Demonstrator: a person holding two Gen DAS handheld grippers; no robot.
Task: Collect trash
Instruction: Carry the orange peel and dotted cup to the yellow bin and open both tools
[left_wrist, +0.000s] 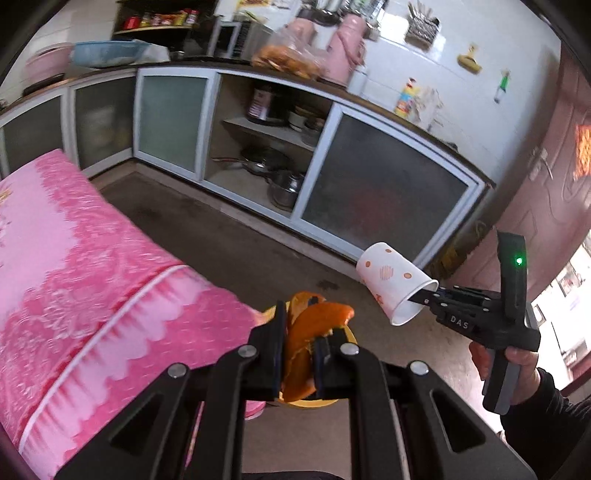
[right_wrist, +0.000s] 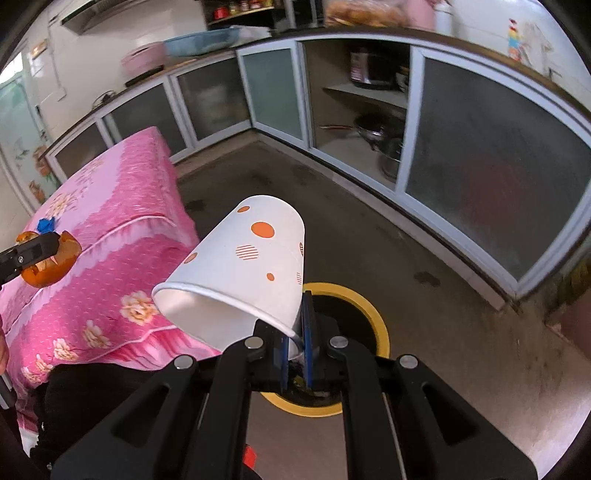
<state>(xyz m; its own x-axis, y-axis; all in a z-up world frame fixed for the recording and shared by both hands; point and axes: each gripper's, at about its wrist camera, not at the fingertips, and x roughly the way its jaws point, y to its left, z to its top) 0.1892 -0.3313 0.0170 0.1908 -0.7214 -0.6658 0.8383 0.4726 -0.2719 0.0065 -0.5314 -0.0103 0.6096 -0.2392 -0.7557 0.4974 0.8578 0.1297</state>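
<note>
The left gripper (left_wrist: 299, 350) pinches a piece of orange peel (left_wrist: 306, 343) between its pads, just beside the pink floral tablecloth (left_wrist: 74, 277); the right gripper (right_wrist: 295, 354) clamps the rim of a white paper cup (right_wrist: 251, 266) with orange dots, held tilted with its mouth toward the camera, above a yellow-rimmed bin (right_wrist: 376, 317) on the grey floor (right_wrist: 461, 350); a blue scrap (right_wrist: 46, 223) lies on the cloth.

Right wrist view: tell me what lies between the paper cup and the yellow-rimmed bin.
Nothing but air. In the right wrist view the paper cup, pinched at its rim by the right gripper, hangs above the yellow-rimmed bin on the floor.
</note>
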